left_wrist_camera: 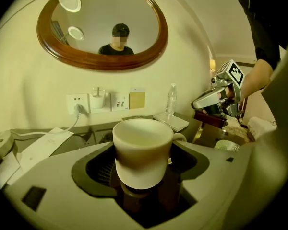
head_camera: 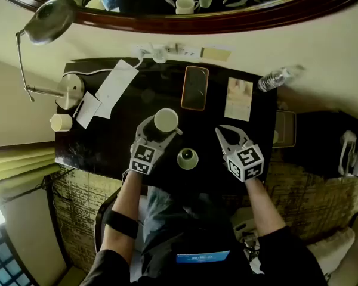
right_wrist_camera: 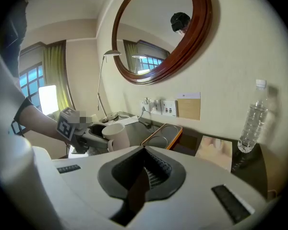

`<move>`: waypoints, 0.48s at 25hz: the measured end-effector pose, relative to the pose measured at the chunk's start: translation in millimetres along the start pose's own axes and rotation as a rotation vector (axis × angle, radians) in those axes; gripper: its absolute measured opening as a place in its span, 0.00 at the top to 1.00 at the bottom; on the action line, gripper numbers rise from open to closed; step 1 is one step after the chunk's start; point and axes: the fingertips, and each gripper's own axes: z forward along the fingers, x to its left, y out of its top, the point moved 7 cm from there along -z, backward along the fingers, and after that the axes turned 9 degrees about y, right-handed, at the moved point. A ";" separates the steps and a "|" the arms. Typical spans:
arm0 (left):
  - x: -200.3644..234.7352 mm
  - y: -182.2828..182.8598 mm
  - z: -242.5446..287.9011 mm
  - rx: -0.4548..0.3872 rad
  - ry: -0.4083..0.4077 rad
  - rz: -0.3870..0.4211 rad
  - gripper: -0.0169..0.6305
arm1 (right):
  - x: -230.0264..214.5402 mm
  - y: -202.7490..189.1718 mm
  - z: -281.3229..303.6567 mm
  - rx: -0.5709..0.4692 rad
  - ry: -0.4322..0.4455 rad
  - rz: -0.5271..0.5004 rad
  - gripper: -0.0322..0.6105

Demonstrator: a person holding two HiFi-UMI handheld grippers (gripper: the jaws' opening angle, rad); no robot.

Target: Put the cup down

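A white cup (head_camera: pixel 166 120) with a handle stands upright between the jaws of my left gripper (head_camera: pixel 161 127), which is shut on its sides over the dark table (head_camera: pixel 107 142). In the left gripper view the cup (left_wrist_camera: pixel 143 150) fills the middle, its handle turned to the right; whether its base touches the table I cannot tell. My right gripper (head_camera: pixel 219 131) hovers to the right of the cup, apart from it, shut and empty. In the right gripper view the jaws (right_wrist_camera: pixel 145 150) meet with nothing between them, and the cup (right_wrist_camera: pixel 116 135) shows to the left.
A small green cup (head_camera: pixel 187 158) sits near the table's front edge between the grippers. Behind lie an orange-rimmed tray (head_camera: pixel 195 88), a card (head_camera: pixel 238 99) and a water bottle (head_camera: pixel 277 78). At the left are a lamp base (head_camera: pixel 71 91), papers (head_camera: pixel 116 85) and a small white pot (head_camera: pixel 61 122).
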 end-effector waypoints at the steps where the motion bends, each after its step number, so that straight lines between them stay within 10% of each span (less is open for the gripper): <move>1: -0.7 -4.0 -0.9 0.008 0.003 -0.004 0.41 | 0.6 -0.8 -0.1 -0.001 0.001 0.003 0.93; 12: -4.3 -26.9 -2.7 0.036 0.025 -0.021 0.41 | 2.0 -11.6 -3.8 0.004 -0.007 0.017 0.93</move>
